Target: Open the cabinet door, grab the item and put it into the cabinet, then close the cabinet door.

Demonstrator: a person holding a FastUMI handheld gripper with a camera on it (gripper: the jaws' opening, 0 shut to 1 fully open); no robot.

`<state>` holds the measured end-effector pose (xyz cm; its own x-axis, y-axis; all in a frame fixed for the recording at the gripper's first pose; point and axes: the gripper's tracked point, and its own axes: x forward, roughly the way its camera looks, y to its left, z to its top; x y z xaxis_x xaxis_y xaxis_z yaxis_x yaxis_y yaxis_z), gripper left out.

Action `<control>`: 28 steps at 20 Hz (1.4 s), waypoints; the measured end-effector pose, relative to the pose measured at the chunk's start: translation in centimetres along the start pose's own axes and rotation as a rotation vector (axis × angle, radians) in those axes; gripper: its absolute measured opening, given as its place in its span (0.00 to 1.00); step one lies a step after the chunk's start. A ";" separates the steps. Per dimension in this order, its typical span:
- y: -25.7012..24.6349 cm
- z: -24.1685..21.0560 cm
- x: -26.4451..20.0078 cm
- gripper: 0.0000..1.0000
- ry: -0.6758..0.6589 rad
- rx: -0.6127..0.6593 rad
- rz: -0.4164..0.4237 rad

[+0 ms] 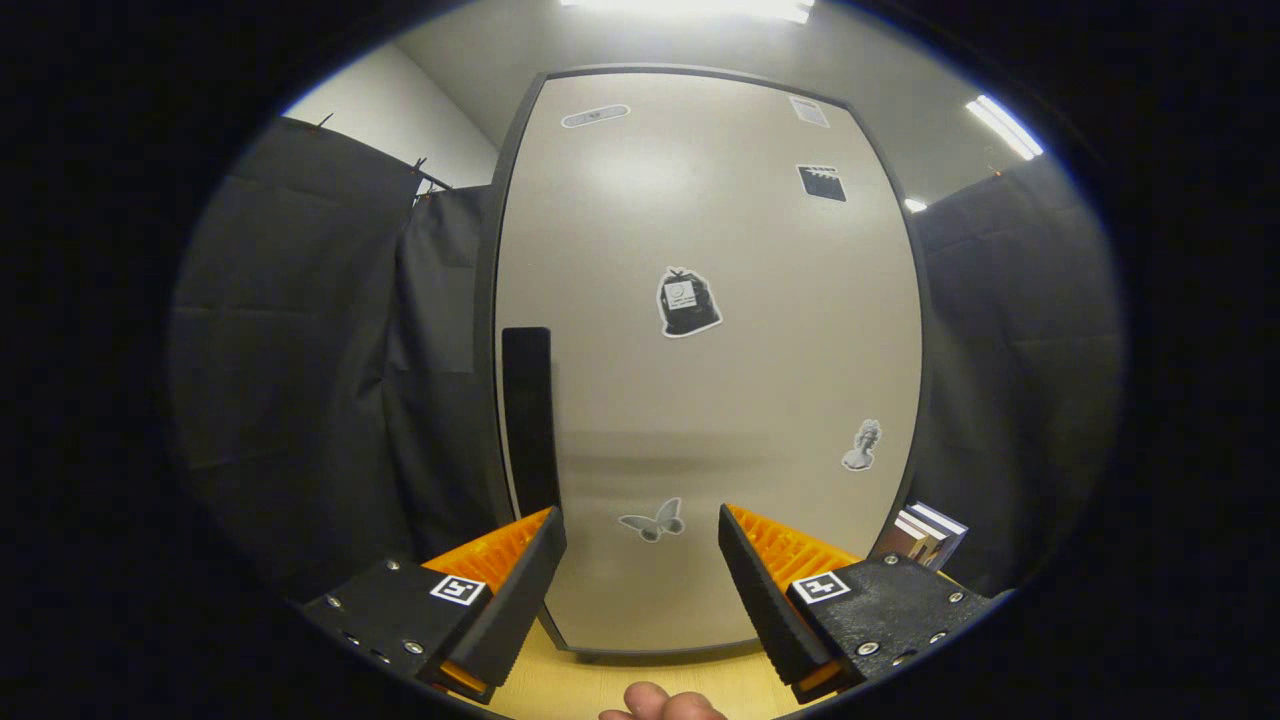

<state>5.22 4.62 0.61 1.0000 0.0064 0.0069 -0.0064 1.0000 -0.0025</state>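
Pale wood makes up the tabletop (560, 690) at the bottom of the frame, and on it stands a tall beige cabinet (700, 300) that takes up the middle of the picture. Its door (760, 400) is closed, edged in dark grey, with one long black handle (527, 415) set upright near its left edge. Black cloth hangs to the left and right of the cabinet; a white wall shows at the upper left, and three ceiling lights glow along the top and upper right.

Six stickers are on the door: an oval one at the upper left, two at the upper right, a black bag shape in the middle, a small bust at the lower right, and a butterfly (652, 522) low down.

The gripper (640, 545) is spread wide with nothing between its two orange-and-black fingers (520, 560); the butterfly sits in the gap, on the door beyond them. A small stack of books (925, 535), the item, lies on the table at the cabinet's lower right, just past the right finger. Part of a hand (660, 703) shows at the bottom centre.
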 end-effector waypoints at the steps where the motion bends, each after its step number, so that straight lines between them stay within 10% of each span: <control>1: 0.6 -0.1 0.4 0.95 0.001 0.001 0.002; 12: 4.8 -0.1 5.7 0.91 0.050 0.049 0.034; 14: 5.4 -0.6 6.3 0.79 0.080 0.059 0.060; 17: 5.8 -0.5 6.1 0.34 0.088 0.012 0.063; 28: 5.7 -0.8 4.6 0.24 0.110 -0.018 0.098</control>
<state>9.79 10.35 -0.18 0.9893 0.1027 -0.1040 -0.1049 0.9944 -0.0161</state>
